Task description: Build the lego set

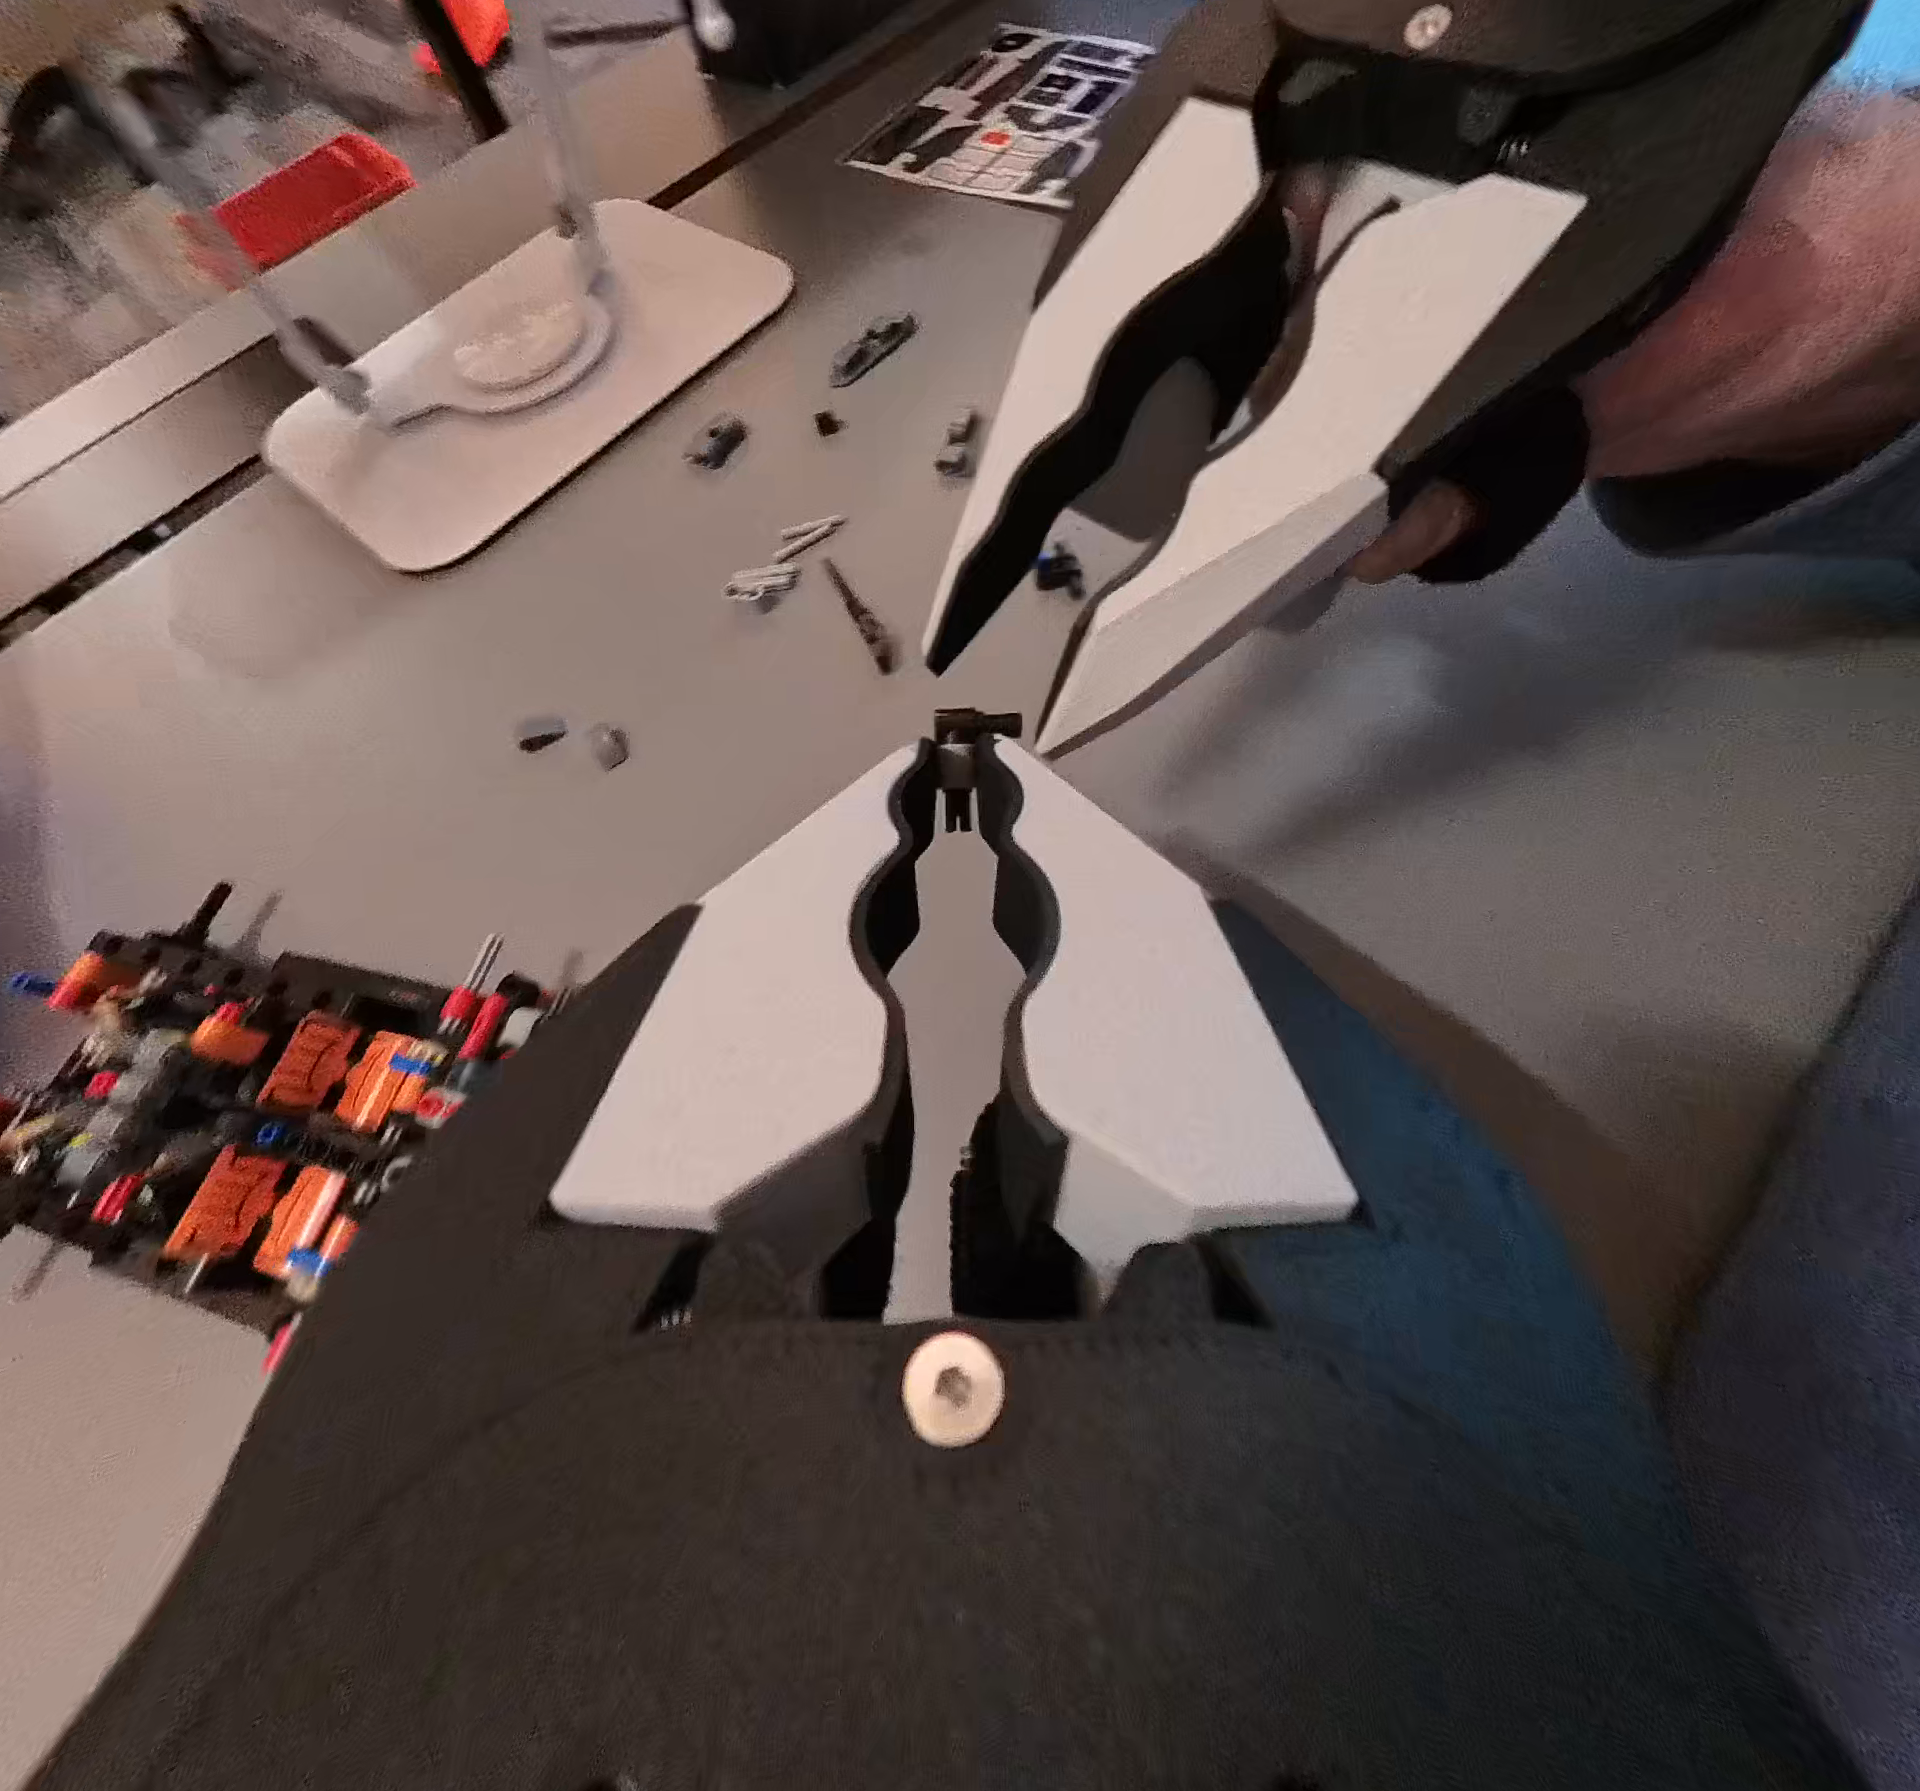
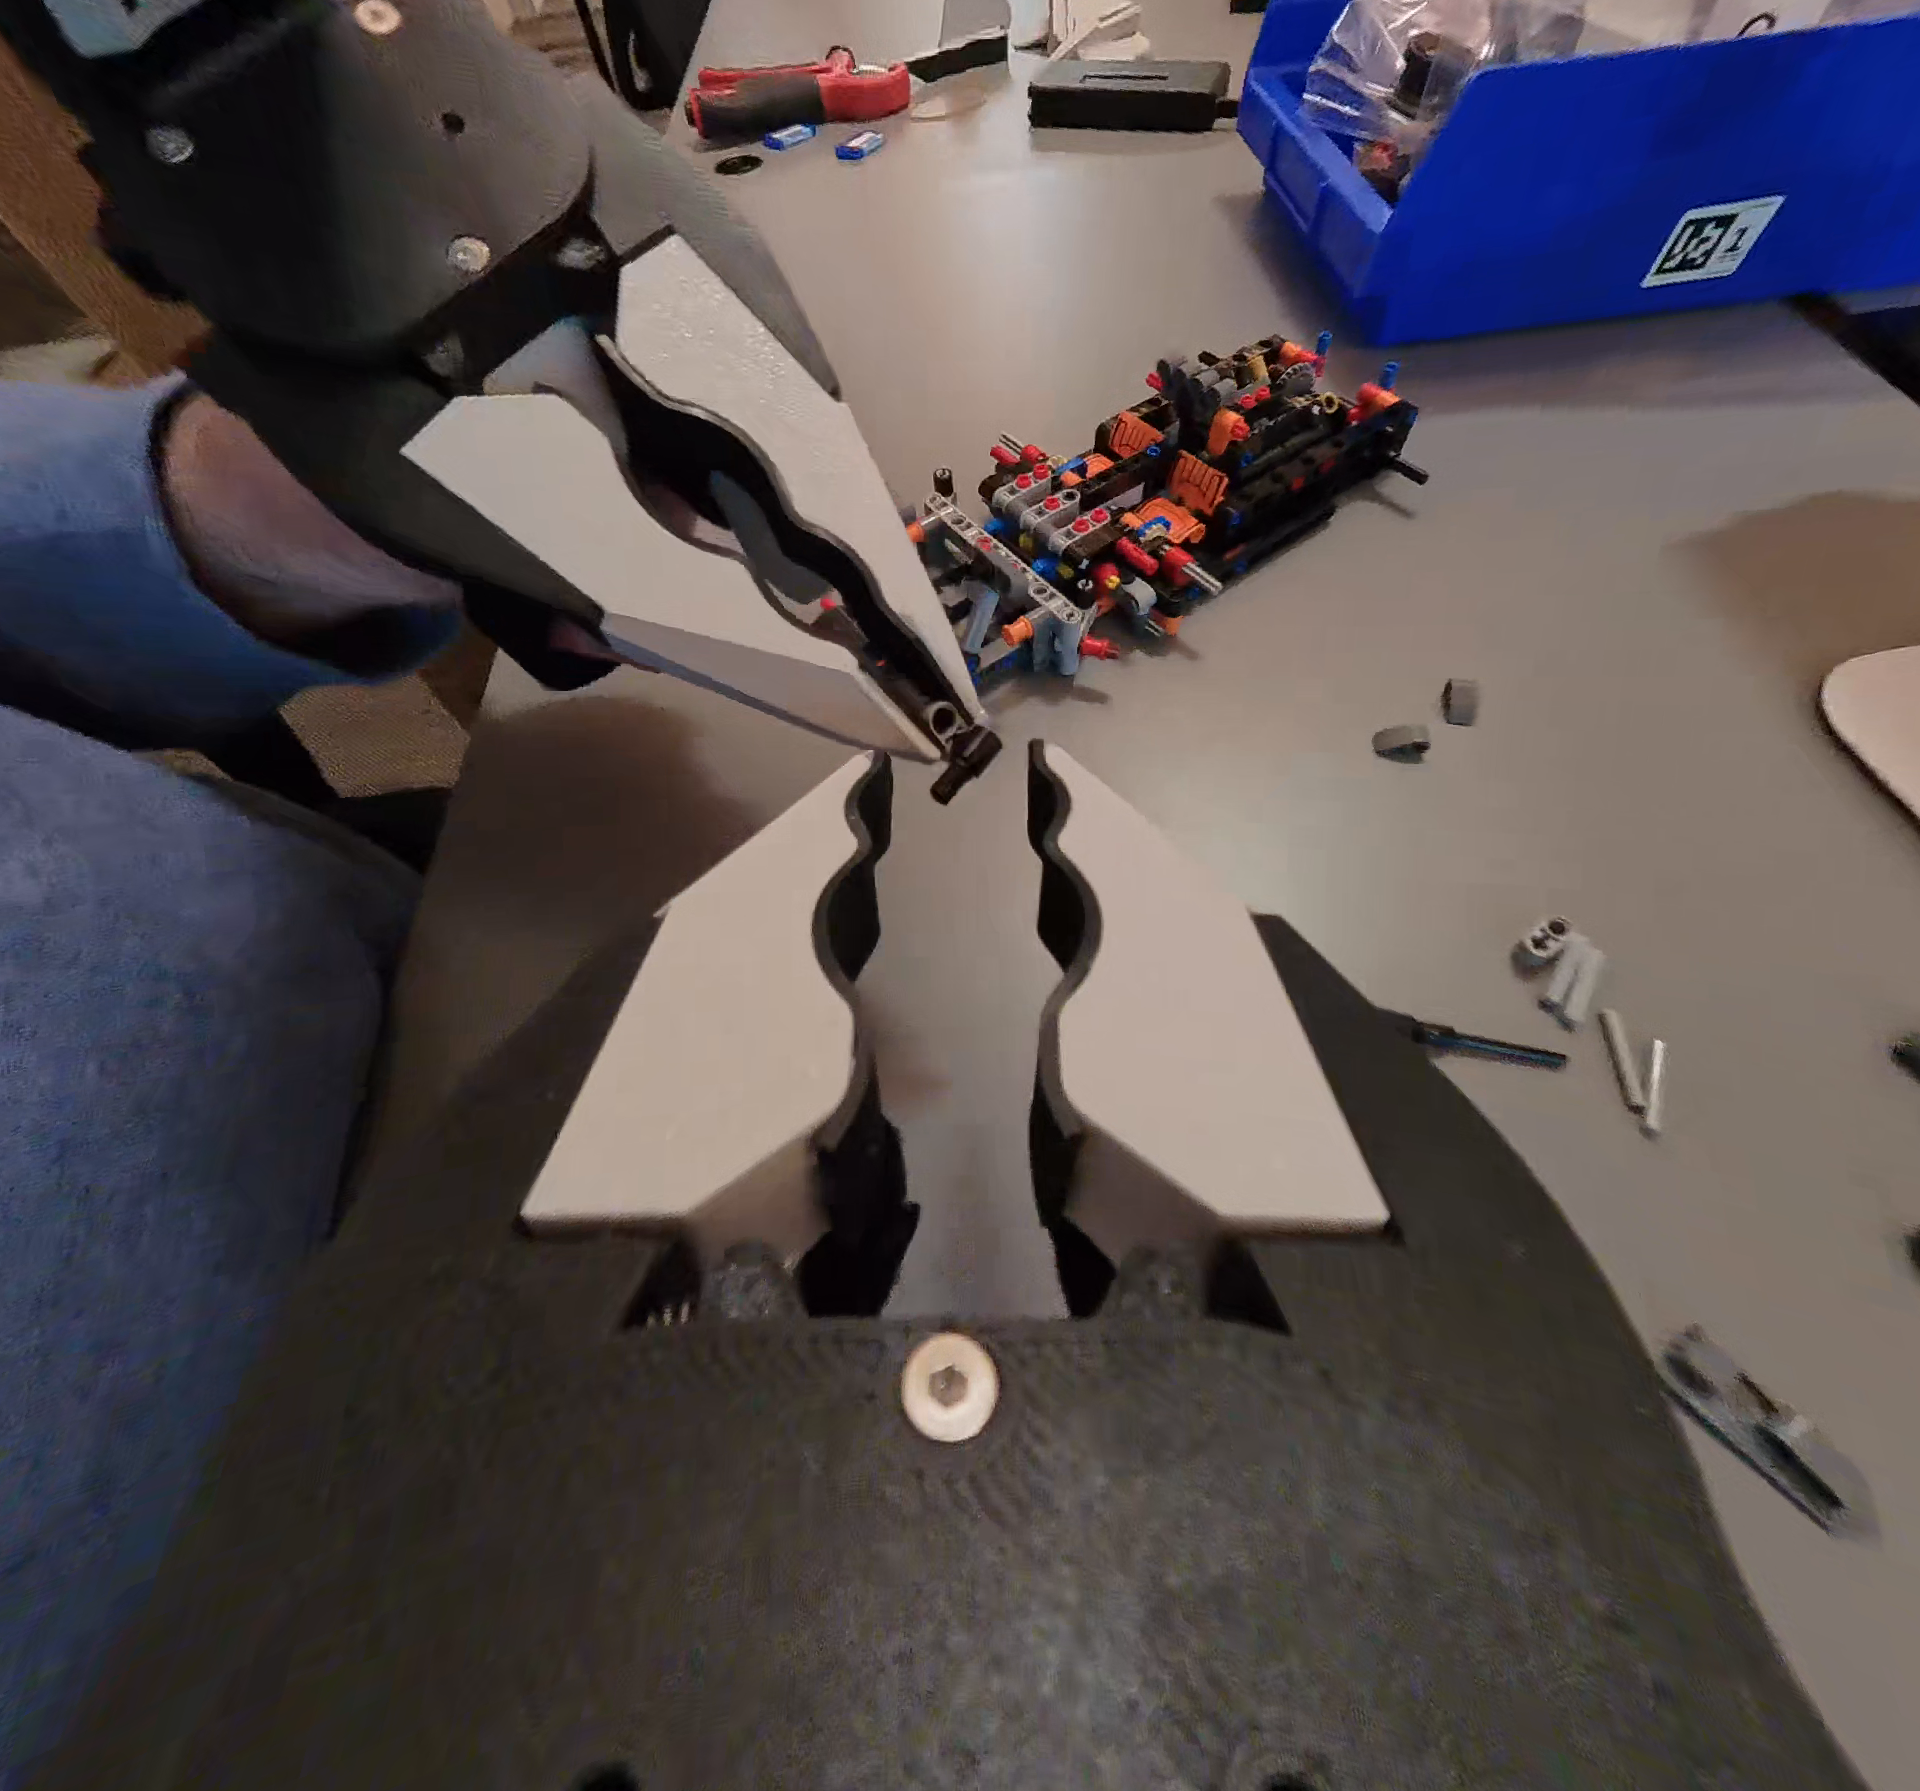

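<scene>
**Small part pinched, chassis partly built, loose pieces waiting**

Nearest the cameras, the left hand-held gripper (image 1: 961, 754) is closed on a small black pin piece (image 1: 971, 728), held at the very fingertips above the surface (image 2: 1558, 806). The right hand-held gripper (image 2: 961, 765) is open, its jaws parted and holding nothing, its tips just beside the pin piece as if to take or steady it. This looks like a sub-step of fitting a connector, not yet joined to anything larger.

Just beyond, loose parts lie scattered: grey pins (image 2: 1569, 988), a dark axle (image 2: 1486, 1045), two small grey pieces (image 2: 1429, 723) and a dark flat part (image 2: 1756, 1429) at the right view's edge. These suggest several steps remain.

Farther out sits the model (image 2: 1164, 505), a black, orange and grey chassis with red and blue pins, resting on the surface and well apart from both grippers. It looks partly assembled; how much of the whole set it represents I cannot judge.

Farthest are a blue bin (image 2: 1558, 152) with clear bags, a sticker sheet (image 1: 1003, 115), and a clear stand on a pale pad (image 1: 540, 380).

The left view is motion-blurred, so the model there is smeared and cut off by the gripper body. The pin piece's exact shape is too small to make out. The bags' contents are unclear.
</scene>
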